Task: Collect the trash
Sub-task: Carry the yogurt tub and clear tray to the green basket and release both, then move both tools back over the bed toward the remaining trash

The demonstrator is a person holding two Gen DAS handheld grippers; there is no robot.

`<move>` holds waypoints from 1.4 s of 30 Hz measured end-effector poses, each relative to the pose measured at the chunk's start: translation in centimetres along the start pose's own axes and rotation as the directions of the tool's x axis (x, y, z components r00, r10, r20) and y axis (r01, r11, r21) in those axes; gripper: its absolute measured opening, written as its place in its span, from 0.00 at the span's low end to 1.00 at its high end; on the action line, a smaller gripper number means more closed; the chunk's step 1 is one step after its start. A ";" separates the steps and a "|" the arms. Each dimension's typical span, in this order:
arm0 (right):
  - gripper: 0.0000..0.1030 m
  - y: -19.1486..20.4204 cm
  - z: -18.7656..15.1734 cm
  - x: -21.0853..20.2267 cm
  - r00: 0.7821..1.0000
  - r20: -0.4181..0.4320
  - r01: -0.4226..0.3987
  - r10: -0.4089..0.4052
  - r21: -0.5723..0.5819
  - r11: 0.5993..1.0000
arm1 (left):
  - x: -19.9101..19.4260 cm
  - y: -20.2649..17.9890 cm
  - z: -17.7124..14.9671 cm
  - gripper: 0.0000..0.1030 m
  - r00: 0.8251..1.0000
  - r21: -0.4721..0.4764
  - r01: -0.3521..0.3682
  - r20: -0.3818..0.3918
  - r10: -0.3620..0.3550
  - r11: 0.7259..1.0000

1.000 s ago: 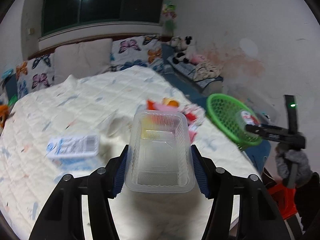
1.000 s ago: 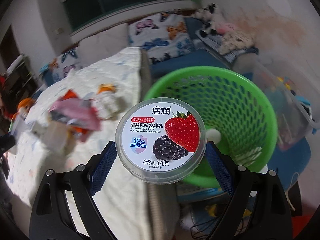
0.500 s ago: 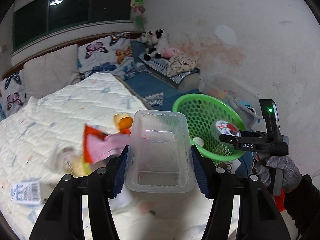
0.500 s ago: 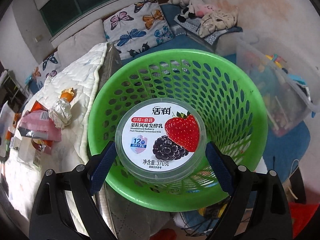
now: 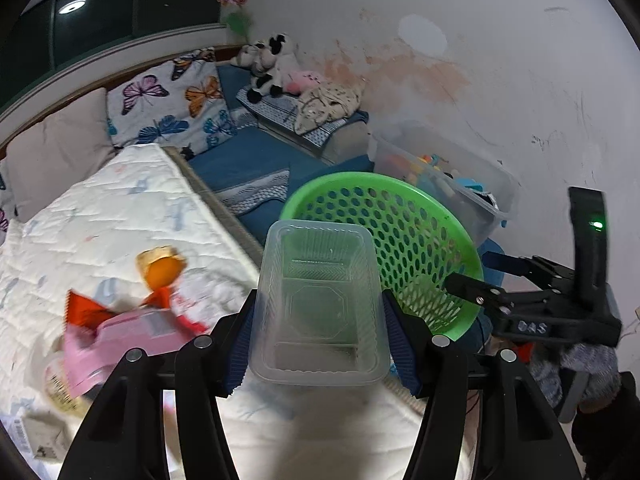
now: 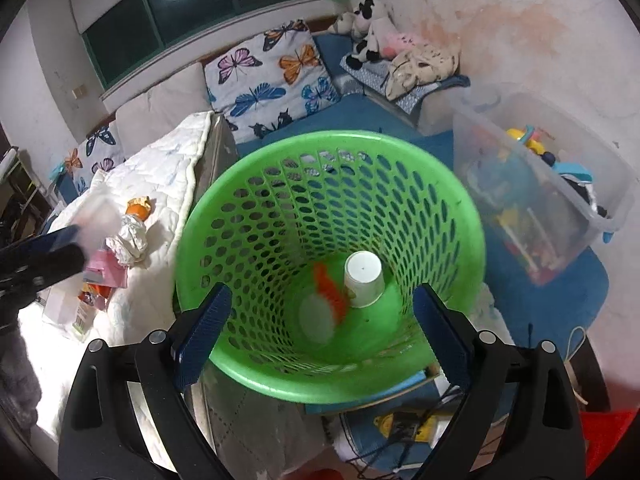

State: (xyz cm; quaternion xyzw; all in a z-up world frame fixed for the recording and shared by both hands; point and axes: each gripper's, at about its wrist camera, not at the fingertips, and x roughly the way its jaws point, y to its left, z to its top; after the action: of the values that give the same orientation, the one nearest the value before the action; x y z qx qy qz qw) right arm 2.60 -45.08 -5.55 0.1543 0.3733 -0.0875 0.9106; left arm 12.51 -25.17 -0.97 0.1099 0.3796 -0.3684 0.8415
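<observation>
well, the left gripper (image 5: 318, 336) is about half spread, its blue ribbed pads (image 5: 243, 344) pressed against the two long sides of a clear rectangular plastic food tray (image 5: 320, 304), which it holds mouth-forward over the edge of the white quilted bed (image 5: 120, 216), just short of the round green perforated plastic basket (image 5: 404, 240). the tray looks empty and see-through, with a ribbed rim and an octagon stamped in its bottom.

the right gripper (image 6: 322, 332) hangs over the basket's mouth with its jaws wide and opening; nothing sits between its blue pads (image 6: 204, 328), and they touch nothing. below them, inside the basket (image 6: 248, 216), a blurred round white tub with a streak of red (image 6: 324, 300) lies near the bottom, just beside an upturned white paper cup (image 6: 364, 278).

on the bed lie more scraps: a pink carton (image 5: 120, 340), a red wrapper (image 5: 86, 308), an orange-topped piece (image 5: 162, 268) and a crumpled white paper wad (image 6: 128, 240). a clear storage bin of toys (image 6: 536, 192) stands beside the basket
</observation>
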 end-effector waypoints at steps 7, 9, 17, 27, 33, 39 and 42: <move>0.89 -0.9 -0.8 -1.5 1.000 0.022 0.003 -0.003 0.022 1.000 | 3.3 -1.5 1.0 0.55 0.999 0.000 0.025 -0.048 -0.025 1.000; 0.89 -1.2 -0.9 -1.7 1.000 0.025 0.010 -0.010 0.025 1.000 | 3.9 -2.0 1.1 0.57 0.998 0.000 0.033 -0.059 -0.033 0.999; 0.89 -1.8 -1.5 -2.2 0.999 0.028 0.016 -0.017 0.041 0.999 | 4.9 -3.0 1.0 0.71 0.997 0.009 0.040 -0.064 -0.039 0.999; 0.89 0.2 -1.6 -2.2 0.999 0.027 -0.019 0.019 0.013 1.000 | 1.7 -0.5 -0.2 0.71 1.000 -0.049 0.003 -0.011 -0.004 0.999; 0.89 3.0 -1.6 -2.0 0.998 0.020 -0.065 0.065 -0.023 0.998 | -2.2 2.1 -2.0 0.71 0.997 -0.093 -0.063 0.042 0.068 0.994; 0.89 6.2 -1.3 -1.6 0.992 0.008 -0.121 0.122 -0.066 0.990 | -5.6 5.5 -4.1 0.71 0.987 -0.155 -0.132 0.066 0.144 0.979; 0.89 8.4 -1.2 -1.4 0.988 0.001 -0.157 0.157 -0.092 0.983 | -7.7 7.8 -5.6 0.71 0.981 -0.201 -0.164 0.073 0.182 0.966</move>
State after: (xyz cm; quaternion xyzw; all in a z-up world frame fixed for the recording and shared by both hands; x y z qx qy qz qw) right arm 3.18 -36.79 -3.56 0.1410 0.3601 0.0011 0.9222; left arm 11.54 -12.96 -0.02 0.0432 0.3640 -0.2594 0.8935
